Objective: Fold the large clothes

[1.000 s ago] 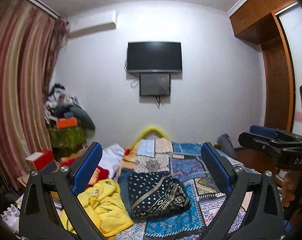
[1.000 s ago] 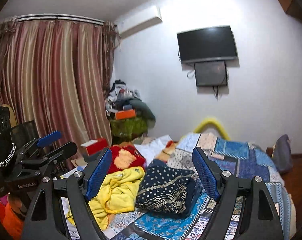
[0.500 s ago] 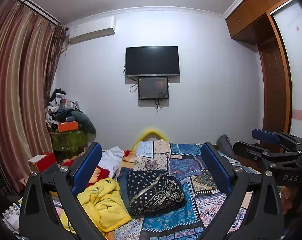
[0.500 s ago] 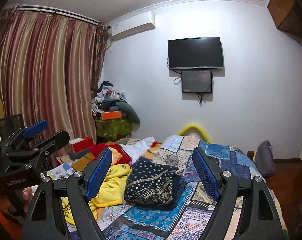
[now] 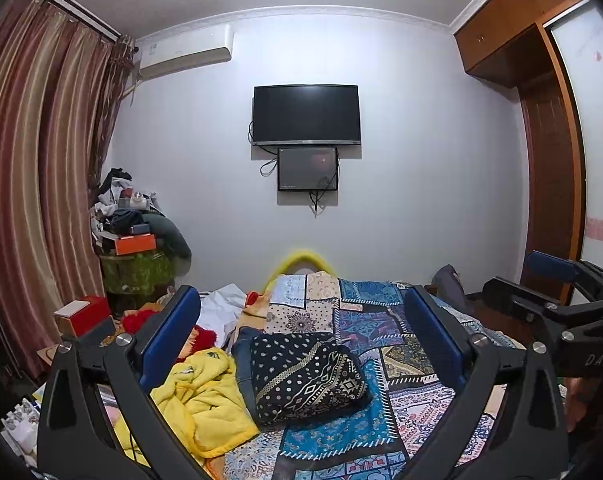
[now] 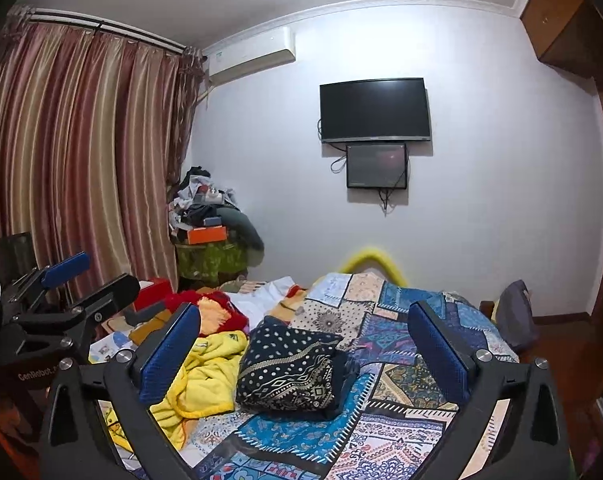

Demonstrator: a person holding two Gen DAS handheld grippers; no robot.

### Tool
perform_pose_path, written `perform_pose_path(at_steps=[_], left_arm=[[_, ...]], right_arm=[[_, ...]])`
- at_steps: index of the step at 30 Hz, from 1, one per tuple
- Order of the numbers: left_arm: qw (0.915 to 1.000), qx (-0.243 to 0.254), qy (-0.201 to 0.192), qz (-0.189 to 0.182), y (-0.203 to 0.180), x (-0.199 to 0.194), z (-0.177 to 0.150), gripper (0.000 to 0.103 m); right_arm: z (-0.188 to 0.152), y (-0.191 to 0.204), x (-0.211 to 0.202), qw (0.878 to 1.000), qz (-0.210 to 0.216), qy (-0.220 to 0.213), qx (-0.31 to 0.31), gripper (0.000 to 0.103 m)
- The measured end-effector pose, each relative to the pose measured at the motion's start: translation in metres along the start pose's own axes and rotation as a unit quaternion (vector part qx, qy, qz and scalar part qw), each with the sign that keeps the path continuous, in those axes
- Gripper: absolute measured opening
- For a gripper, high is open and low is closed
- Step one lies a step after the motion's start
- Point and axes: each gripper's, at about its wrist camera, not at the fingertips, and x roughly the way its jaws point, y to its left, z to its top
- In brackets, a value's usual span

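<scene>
Left tongs (image 5: 301, 328) level, spread, empty; right tongs (image 6: 303, 336) opening (nothing between), above folded garment (image 6: 291, 372).

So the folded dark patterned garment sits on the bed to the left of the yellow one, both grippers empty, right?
Not quite: the folded dark patterned garment lies to the right of the yellow garment, as the left wrist view shows. It is on the bed, and both the left gripper and right gripper are empty.

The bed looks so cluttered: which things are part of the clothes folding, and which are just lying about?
Part of the job:
- dark patterned garment, already folded
- yellow garment, still crumpled
- left claw, open, empty
- right claw, jaws opening, empty

Just lying about:
- patchwork bedspread
- red box
- orange box
- television
</scene>
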Motion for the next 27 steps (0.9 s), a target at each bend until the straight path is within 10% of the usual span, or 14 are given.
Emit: perform_pose_path(at_steps=[27], left_arm=[[0.9996, -0.013, 0.024, -0.012, 0.003, 0.012, -0.007, 0.103]], right_arm=[[-0.005, -0.014, -0.002, 1.0, -0.006, 0.006, 0.015, 0.103]])
